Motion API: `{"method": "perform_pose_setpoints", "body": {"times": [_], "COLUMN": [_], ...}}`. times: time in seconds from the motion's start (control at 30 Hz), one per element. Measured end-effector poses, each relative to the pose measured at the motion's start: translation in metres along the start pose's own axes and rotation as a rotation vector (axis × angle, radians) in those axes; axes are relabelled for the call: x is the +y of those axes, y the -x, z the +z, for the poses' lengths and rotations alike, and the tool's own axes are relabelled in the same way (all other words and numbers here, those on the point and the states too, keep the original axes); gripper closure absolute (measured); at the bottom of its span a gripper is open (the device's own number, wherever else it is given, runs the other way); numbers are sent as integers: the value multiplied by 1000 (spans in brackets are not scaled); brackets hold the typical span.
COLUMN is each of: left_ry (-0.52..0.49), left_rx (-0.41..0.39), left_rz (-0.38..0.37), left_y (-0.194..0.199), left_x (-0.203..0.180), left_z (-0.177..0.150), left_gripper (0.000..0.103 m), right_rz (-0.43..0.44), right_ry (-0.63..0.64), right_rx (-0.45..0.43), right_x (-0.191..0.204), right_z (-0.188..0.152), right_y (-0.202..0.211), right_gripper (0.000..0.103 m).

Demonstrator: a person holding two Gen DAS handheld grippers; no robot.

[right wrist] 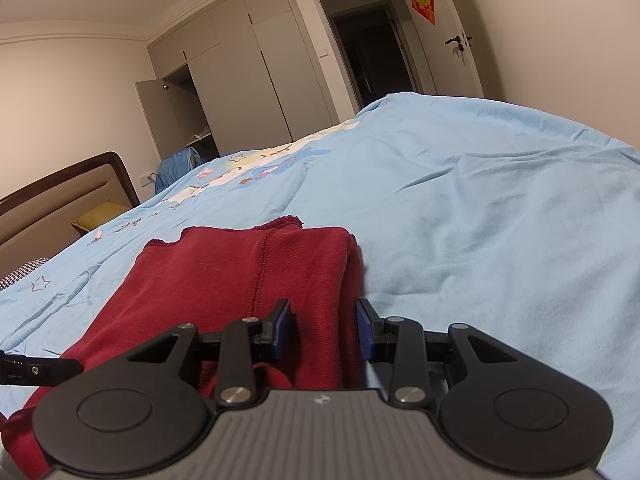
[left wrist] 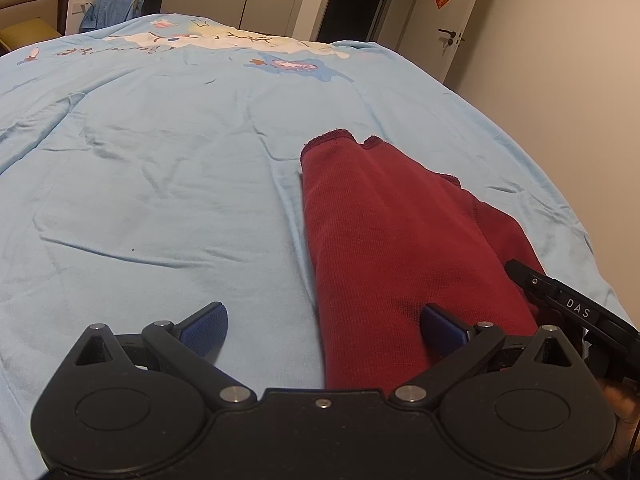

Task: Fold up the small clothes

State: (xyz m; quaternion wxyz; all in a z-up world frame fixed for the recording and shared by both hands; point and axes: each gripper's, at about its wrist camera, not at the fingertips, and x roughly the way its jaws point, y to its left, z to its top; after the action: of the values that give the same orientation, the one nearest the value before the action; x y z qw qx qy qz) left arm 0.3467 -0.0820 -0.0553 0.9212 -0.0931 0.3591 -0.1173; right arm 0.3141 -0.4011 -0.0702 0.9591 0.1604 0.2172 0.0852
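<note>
The dark red knit garment lies folded lengthwise on the light blue bedspread; it looks soft, light and floppy — best taken by the doubled near edge; left gripper spread wide, empty; right gripper parted, straddling the fold.

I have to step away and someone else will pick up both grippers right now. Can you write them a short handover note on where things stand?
Left gripper: open wide, holding nothing, its right pad over the near end of the red garment.
Right gripper: partly open, straddling the garment's right-hand folded edge, not clamped.
Garment: lies on the blue bedsheet, already folded lengthwise into a long strip, hem ends pointing away.
Done: the lengthwise fold.
Left: probably grip the near end and fold the strip across, then tidy.
</note>
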Motion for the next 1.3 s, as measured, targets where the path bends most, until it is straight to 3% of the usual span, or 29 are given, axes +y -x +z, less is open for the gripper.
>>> {"method": "perform_pose_setpoints", "body": {"times": [0.47,0.57,0.63,0.77,0.87,0.93,1.0,1.3], "left_ry": [-10,-19,-8,6,5,2,2,-17], "left_rx": [23,19,19,6,-3,-5,-4,39], "left_rz": [-64,-51,-47,-41,-46,-48,-48,-56], "left_y": [-15,-19,-22,-27,-28,-29,-29,-29], "left_x": [-8,-8,-7,-4,-3,-3,-4,-4], "left_z": [15,15,14,10,8,8,8,18], "left_gripper": [1,0,0,0,0,0,0,0], "right_rz": [21,61,130,167,163,144,142,139], "right_ry": [-38,-74,-121,-162,-168,-181,-202,-202], "right_rx": [4,-8,-19,-28,-30,-22,-11,-6], "right_x": [-2,-8,-15,-20,-20,-22,-25,-21], "right_z": [-2,-3,-4,-4,-4,-4,-5,-6], "right_y": [-2,0,2,3,2,1,-1,-4], "right_gripper": [62,51,36,34,38,54,63,65]}}
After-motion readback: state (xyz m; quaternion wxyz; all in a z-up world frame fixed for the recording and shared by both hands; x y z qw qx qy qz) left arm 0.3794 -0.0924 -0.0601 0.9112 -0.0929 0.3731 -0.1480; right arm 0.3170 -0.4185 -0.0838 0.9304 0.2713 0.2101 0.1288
